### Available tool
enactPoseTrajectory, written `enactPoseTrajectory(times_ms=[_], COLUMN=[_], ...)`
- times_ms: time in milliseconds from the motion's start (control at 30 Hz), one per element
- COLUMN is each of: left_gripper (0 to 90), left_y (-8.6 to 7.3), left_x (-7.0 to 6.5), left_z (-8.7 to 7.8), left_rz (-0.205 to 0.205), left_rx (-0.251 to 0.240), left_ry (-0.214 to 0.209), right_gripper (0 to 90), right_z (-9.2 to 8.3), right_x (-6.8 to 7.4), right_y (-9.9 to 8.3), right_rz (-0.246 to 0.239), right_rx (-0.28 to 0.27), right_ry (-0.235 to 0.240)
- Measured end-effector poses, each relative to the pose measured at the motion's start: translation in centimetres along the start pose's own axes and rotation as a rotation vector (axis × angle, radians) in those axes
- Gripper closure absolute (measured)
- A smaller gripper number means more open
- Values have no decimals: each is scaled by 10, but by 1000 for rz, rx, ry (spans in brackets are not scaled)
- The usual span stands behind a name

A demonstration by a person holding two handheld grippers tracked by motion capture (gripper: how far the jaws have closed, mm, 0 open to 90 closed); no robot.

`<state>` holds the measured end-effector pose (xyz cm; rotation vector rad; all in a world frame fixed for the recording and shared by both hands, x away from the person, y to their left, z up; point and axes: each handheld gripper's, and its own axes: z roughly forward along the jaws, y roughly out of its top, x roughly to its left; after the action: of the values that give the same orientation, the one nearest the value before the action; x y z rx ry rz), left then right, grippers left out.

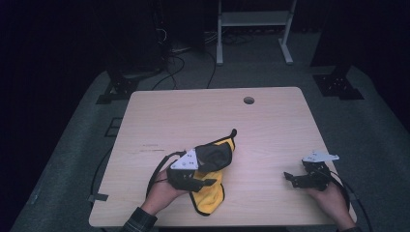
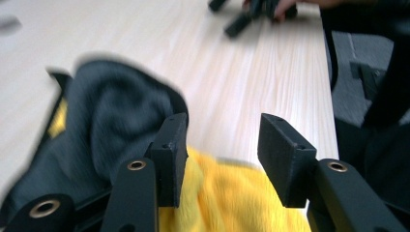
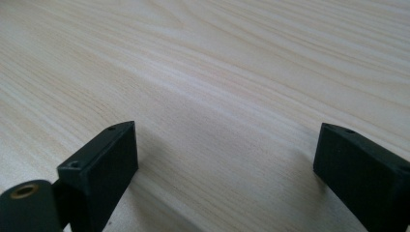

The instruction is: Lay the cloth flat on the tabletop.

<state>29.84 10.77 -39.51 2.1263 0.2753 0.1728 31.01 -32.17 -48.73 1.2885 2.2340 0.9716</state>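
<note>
The left tongs [image 1: 209,182] sit over the near part of a cloth [image 1: 212,169], yellow on one face and dark grey on the other, which lies crumpled on the tabletop [image 1: 270,130]. In the left gripper view the jaws stand apart with yellow pile [image 2: 227,193] between and under them and the grey fold [image 2: 111,125] bunched against the outside of the left jaw. Nothing is pinched yet, as far as the frames tell; the picture is blurred there, so whether a jaw touches the fabric is unclear.

Risks, as I judge them: if the left tongs close where they are, they may catch only the loose top layer, or both faces at once, and the cloth would lift as a lump instead of opening out. The grey fold beside the jaw could also be dragged along and roll the cloth further.

Well to the right, apart from the cloth, the right tongs [image 1: 288,178] rest low near the tabletop's front right corner, jaws wide [image 3: 222,159] over bare wood. From there they give no hold on the cloth, so a pull by the left tongs alone would likely slide the whole piece across the smooth wood.
</note>
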Motion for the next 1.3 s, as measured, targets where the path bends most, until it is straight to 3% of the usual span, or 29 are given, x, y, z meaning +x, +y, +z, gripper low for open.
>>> enactPoseTrajectory(times_ms=[167,267,300,367,433,567,767,1000,1033,1100,1133,1167,1233,1300], left_gripper=[482,474,472,470,556,811,850,860,862,866,867,867,867,867], left_y=[9,9,9,3,1,3,13,11,11,3,3,-5,-10,-26], left_x=[3,6,6,10,12,15,23,49,49,61,61,69,74,87], left_z=[14,37,37,52,57,54,28,-30,-30,-51,-51,-62,-67,-80], left_rz=[16,16,16,11,13,-2,-31,-75,-75,-110,-110,-138,-155,-208], left_rx=[16,69,69,131,155,155,95,19,19,-1,-1,-4,-6,17], left_ry=[33,74,74,111,137,145,171,300,300,357,357,398,412,455], right_gripper=[76,76,76,76,76,76,76,76,76,75,75,76,76,76], right_z=[0,0,0,0,0,0,0,0,0,0,0,0,0,0], right_x=[0,0,0,0,0,0,0,0,0,0,0,0,0,0], right_y=[0,0,0,0,0,0,0,0,0,0,0,0,0,0], right_rz=[0,0,0,0,0,0,0,0,0,0,0,0,0,0], right_rx=[0,0,0,0,0,0,0,0,0,0,0,0,0,0], right_ry=[0,0,0,0,0,0,0,0,0,0,0,0,0,0])
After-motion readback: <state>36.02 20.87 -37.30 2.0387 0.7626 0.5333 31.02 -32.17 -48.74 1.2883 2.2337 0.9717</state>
